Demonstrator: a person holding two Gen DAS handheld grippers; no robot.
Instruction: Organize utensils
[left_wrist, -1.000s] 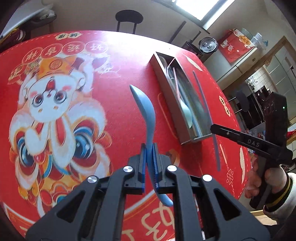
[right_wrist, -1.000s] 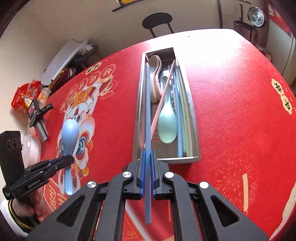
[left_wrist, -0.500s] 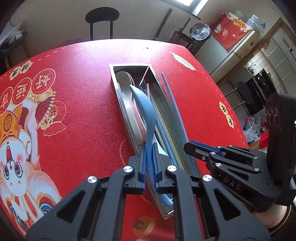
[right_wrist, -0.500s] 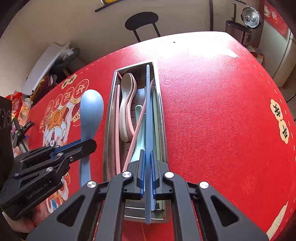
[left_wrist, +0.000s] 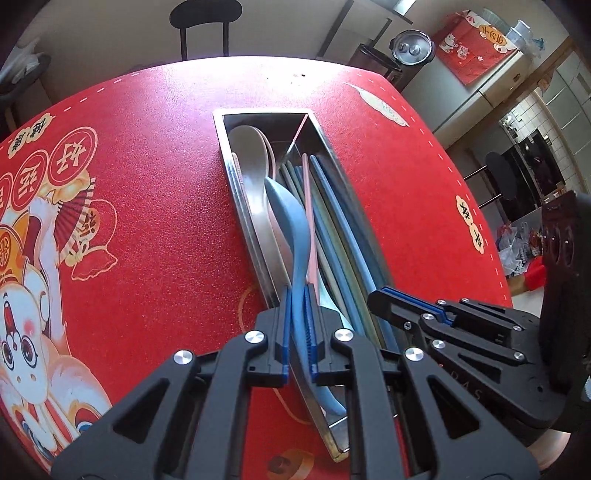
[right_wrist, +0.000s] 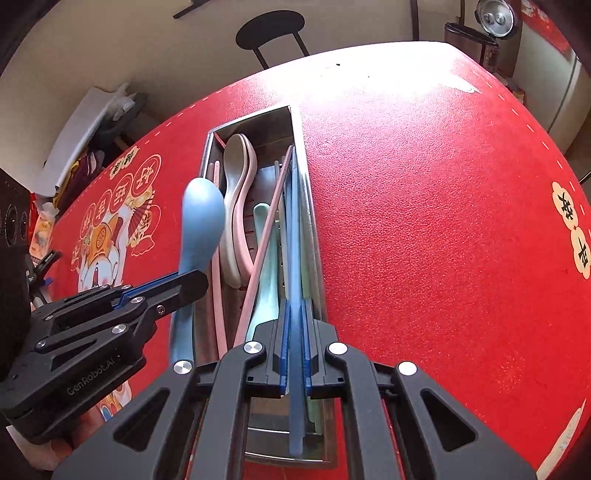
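The left tongs, black with blue pads, are closed on the handle of a blue plastic spoon, whose bowl points forward above the near half of a long stainless steel utensil tray. Just to their right, the right tongs are clamped on a single blue plastic chopstick, which runs lengthwise over the right side of the tray. Whether the chopstick or the spoon touches anything in the tray cannot be told.

Inside the tray, going from near to far, lie a pale green spoon, a pink chopstick lying diagonally, several green and blue chopsticks along the right wall, and 2 nested spoons, beige over pink, with bowls at the far end.

The tray sits on a round table covered by a red cloth printed with a cartoon lion dancer. Beyond the table stands a black chair.
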